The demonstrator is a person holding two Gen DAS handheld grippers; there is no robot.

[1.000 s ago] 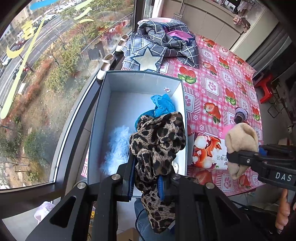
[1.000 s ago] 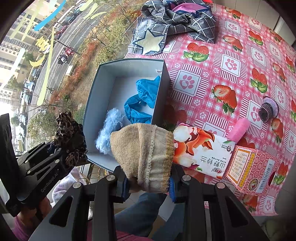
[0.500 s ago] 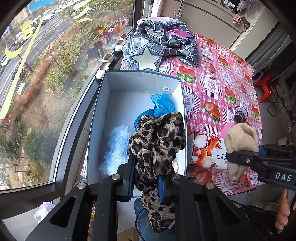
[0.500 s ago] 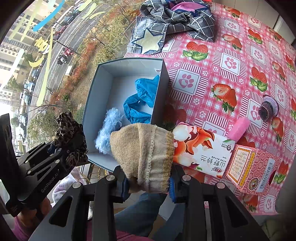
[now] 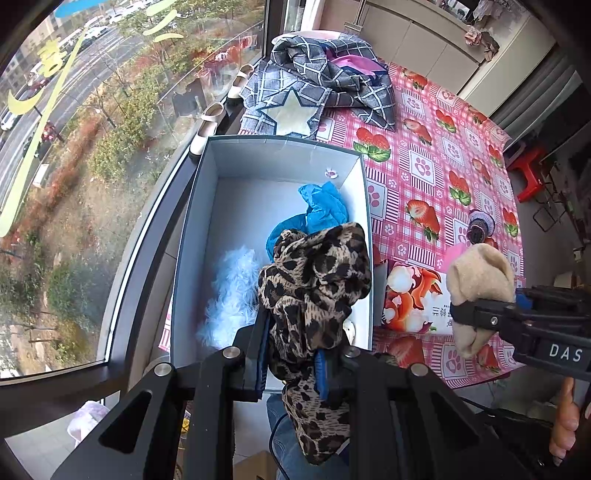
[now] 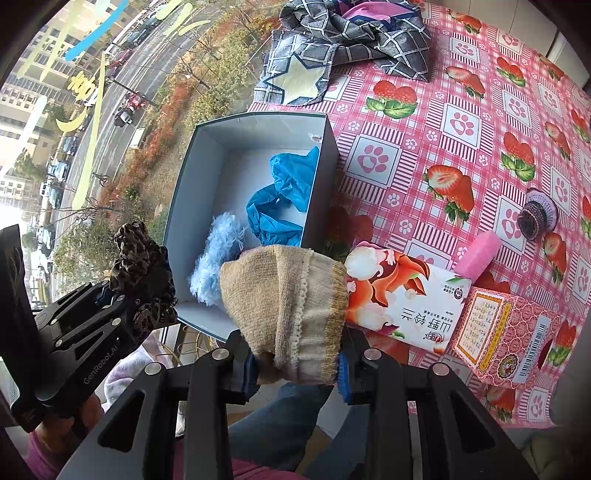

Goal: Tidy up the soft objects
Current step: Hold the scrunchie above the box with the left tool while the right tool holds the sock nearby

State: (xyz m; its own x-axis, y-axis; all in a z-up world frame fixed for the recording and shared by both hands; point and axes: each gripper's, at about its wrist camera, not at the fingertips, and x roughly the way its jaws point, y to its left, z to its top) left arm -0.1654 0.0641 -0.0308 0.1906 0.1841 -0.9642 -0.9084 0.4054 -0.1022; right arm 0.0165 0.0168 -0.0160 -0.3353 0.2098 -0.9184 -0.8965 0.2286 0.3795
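Observation:
My left gripper [image 5: 291, 365] is shut on a leopard-print cloth [image 5: 314, 280], which hangs bunched over the near end of an open grey box [image 5: 280, 155]. Inside the box lie a crumpled blue cloth [image 5: 321, 210] and a fluffy pale-blue piece [image 5: 232, 291]. My right gripper [image 6: 295, 369] is shut on a beige knitted sock [image 6: 288, 306], held just in front of the box's near right corner. In the right wrist view the left gripper [image 6: 129, 306] shows at the left with the leopard cloth [image 6: 140, 266].
The box [image 6: 321, 177] stands at the table's left edge by a large window. A pink strawberry tablecloth [image 6: 461, 122] carries a tissue pack [image 6: 402, 299], a patterned pink carton [image 6: 506, 332], a pink roll [image 6: 478, 254], a small crocheted piece [image 6: 537, 214] and a checked grey garment [image 6: 351, 33].

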